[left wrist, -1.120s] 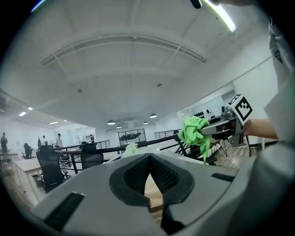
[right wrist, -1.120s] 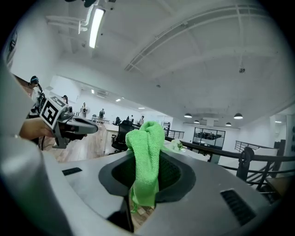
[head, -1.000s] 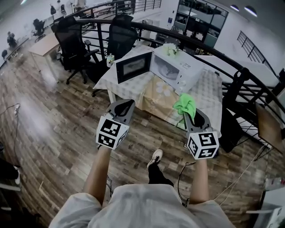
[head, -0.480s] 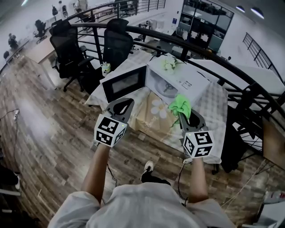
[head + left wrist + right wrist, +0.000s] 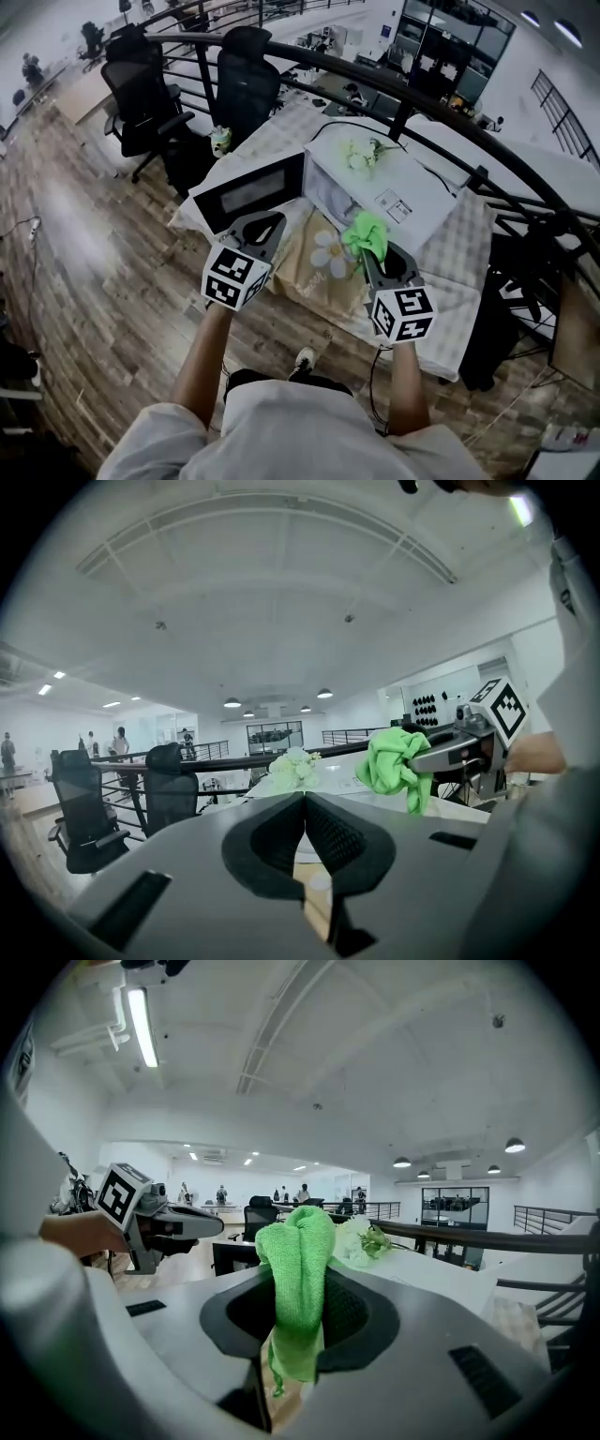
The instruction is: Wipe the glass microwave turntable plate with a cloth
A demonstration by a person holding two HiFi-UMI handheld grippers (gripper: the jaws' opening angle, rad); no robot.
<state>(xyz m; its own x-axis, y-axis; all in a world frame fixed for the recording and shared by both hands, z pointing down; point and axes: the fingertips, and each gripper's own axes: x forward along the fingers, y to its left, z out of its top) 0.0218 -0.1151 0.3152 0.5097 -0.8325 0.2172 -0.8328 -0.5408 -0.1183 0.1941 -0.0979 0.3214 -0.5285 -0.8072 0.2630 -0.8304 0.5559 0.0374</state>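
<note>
A white microwave (image 5: pixel 398 192) stands on the table with its dark door (image 5: pixel 248 192) swung open to the left. Its cavity (image 5: pixel 328 199) faces me; I cannot make out the glass turntable plate inside. My right gripper (image 5: pixel 367 246) is shut on a bright green cloth (image 5: pixel 366 230), held up in front of the microwave's lower right. That cloth (image 5: pixel 298 1251) bunches out above the jaws of the right gripper (image 5: pixel 298 1274). My left gripper (image 5: pixel 266 223) is shut and holds nothing, just below the open door. Its jaws (image 5: pixel 305 797) meet at the tip.
White flowers (image 5: pixel 361 155) lie on top of the microwave. The table has a checked tablecloth (image 5: pixel 450 258) and a small cup (image 5: pixel 220 141) at its far left corner. Two black office chairs (image 5: pixel 239 80) and a curved black railing (image 5: pixel 450 127) stand behind it. Wooden floor (image 5: pixel 103 262) lies to the left.
The view has come closer to the table, so the microwave now sits larger and nearer. Both grippers have risen toward it; the right one still holds the cloth.
</note>
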